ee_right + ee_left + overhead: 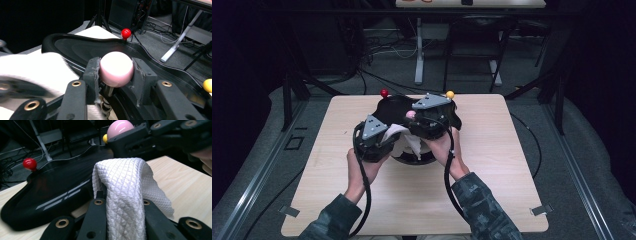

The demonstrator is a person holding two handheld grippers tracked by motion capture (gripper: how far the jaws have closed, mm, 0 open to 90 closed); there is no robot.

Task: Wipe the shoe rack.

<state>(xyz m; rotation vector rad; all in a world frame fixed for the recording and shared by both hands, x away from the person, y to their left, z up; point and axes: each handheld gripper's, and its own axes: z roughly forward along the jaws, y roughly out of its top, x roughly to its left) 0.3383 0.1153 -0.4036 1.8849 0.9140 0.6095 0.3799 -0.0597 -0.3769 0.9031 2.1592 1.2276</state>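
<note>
A black curved panel lies on the wooden table with ball-topped sticks rising from it: red, yellow and pink. My right gripper is shut on the pink ball, one pad on each side. My left gripper is shut on a white quilted cloth, which drapes over and between its jaws just above the panel. In the high view the cloth hangs between the two grippers. The cloth looks blurred at the left of the right gripper view.
The red ball stands at the panel's far rim and the yellow ball at its right edge. Bare wood surrounds the panel on all sides. Cables and metal stand legs lie on the floor beyond the table.
</note>
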